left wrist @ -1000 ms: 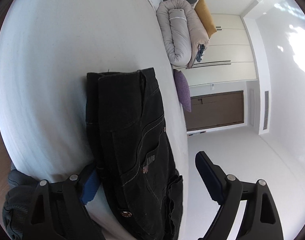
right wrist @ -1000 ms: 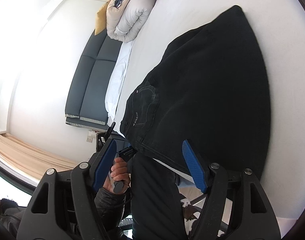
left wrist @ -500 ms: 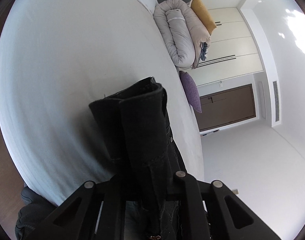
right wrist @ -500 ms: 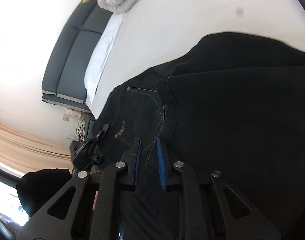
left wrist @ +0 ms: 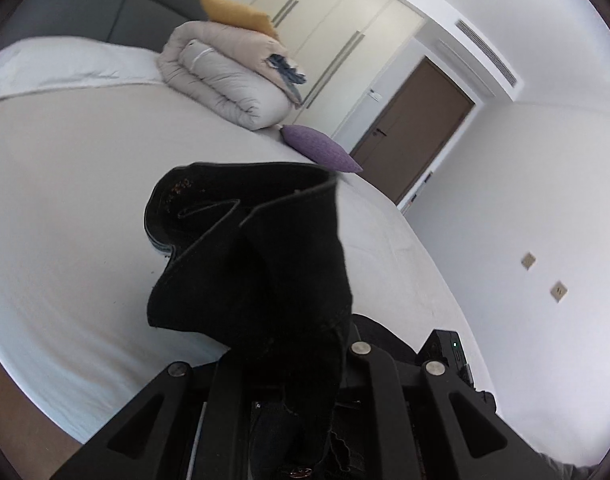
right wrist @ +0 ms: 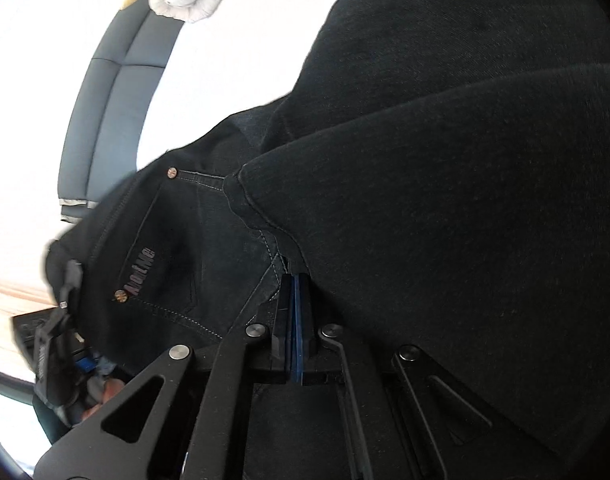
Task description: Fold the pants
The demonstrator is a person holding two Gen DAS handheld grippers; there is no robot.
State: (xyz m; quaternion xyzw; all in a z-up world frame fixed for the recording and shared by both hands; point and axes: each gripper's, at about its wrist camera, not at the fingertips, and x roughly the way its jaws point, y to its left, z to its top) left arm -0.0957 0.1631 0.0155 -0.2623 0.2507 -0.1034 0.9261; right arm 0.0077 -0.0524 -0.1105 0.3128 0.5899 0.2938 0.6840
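On white bed (left wrist: 65,208), black pants (left wrist: 265,248), rolled duvet (left wrist: 225,80)

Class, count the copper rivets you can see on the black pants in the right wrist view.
2 rivets on the pants: one at the pocket's upper corner, one at its lower corner beside the lettering. Folds may hide others.

- A rolled-up blanket (left wrist: 225,76) is laid on the white bed (left wrist: 65,200).
- A yellow pillow (left wrist: 237,14) is set on top.
- A purple pillow (left wrist: 319,152) is seen beside a brown door (left wrist: 417,128).
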